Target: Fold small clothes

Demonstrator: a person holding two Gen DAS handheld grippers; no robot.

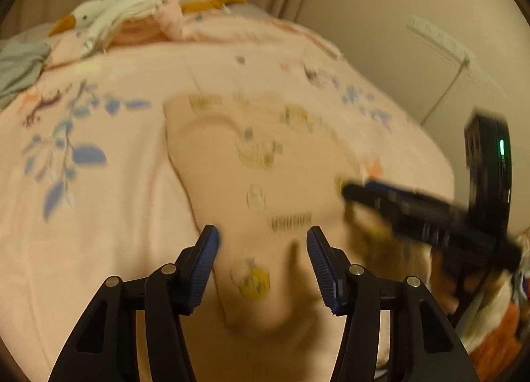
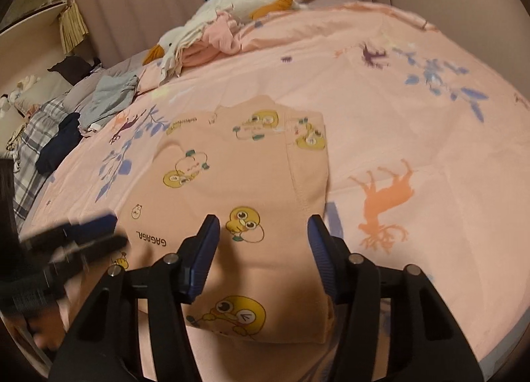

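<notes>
While garment (image 2: 238, 183) lay flat on bedspread (image 2: 414, 136), long axis ran away from both claws. Left gripper (image 1: 261, 249) stood released over near-left edge; right gripper (image 2: 263, 236) released over near-right edge, equally near.

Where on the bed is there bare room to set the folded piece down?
The pink printed bedspread lies bare to the right of the peach duck-print garment, around the orange horse print. It is crowded at the far end: white plush goose, pink clothes pile, grey cloth.
</notes>
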